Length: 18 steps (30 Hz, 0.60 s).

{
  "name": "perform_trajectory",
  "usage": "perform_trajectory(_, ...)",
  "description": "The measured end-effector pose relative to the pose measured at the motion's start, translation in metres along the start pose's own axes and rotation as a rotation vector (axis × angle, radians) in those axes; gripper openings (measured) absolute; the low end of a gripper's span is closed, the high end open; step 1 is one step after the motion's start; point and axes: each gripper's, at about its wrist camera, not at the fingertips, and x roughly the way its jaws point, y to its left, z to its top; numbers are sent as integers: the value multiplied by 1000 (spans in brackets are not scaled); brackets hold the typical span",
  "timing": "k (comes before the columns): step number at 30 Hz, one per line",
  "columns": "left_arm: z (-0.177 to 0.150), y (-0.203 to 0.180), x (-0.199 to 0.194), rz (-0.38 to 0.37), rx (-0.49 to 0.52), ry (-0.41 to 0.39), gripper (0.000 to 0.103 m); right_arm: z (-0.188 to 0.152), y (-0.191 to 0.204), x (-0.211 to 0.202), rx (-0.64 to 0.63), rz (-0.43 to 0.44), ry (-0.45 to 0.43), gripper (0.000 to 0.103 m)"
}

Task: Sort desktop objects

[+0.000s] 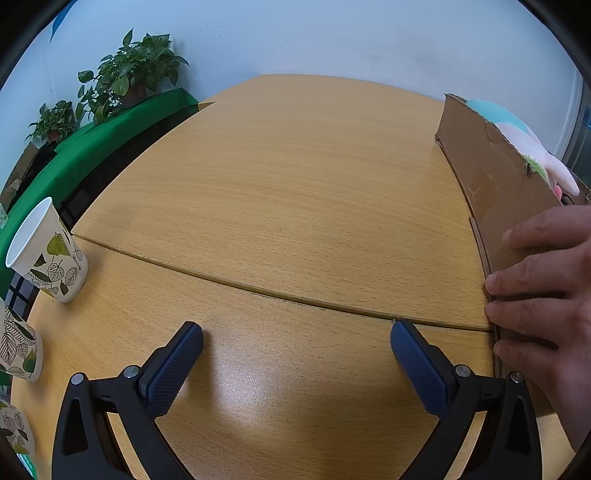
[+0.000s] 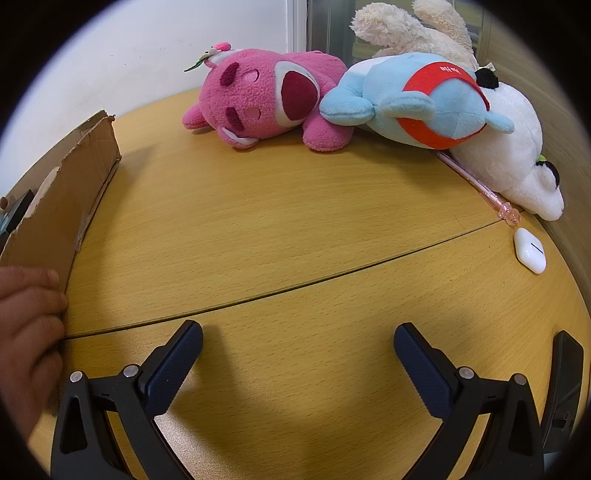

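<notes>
Both sets of tongs hang spread wide over the pale wooden surface (image 2: 280, 206), pinching nothing: the left tongs (image 1: 297, 330) and the right tongs (image 2: 298, 330) each have only bare wood between their blue pads.

Just to the right of the left tongs, a bare hand (image 1: 546, 295) presses against the near wall of a brown corrugated cardboard box (image 1: 491, 177); the same box stands left of the right tongs. Pastel plush shows over its rim, so at least one toy appears to be sorted in already.

To the left of the left tongs stand white paper cups printed with green leaves (image 1: 48, 254), near the surface's edge.

Right of the right tongs lie a small white earbud case (image 2: 530, 250) and, just beyond it, a clear pink pen (image 2: 480, 182). Further ahead sit a pink plush bear (image 2: 269, 99), a blue plush with a red band (image 2: 417, 99), a white plush (image 2: 517, 155) and a cream plush (image 2: 410, 26), all outside the box.

The sorting looks barely begun; most items remain loose.
</notes>
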Motion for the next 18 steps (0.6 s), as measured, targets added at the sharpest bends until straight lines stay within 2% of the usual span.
perform_trajectory(18,-1,0,0,0,0,-1,103,-1,-1,-2,1,0,-2,103)
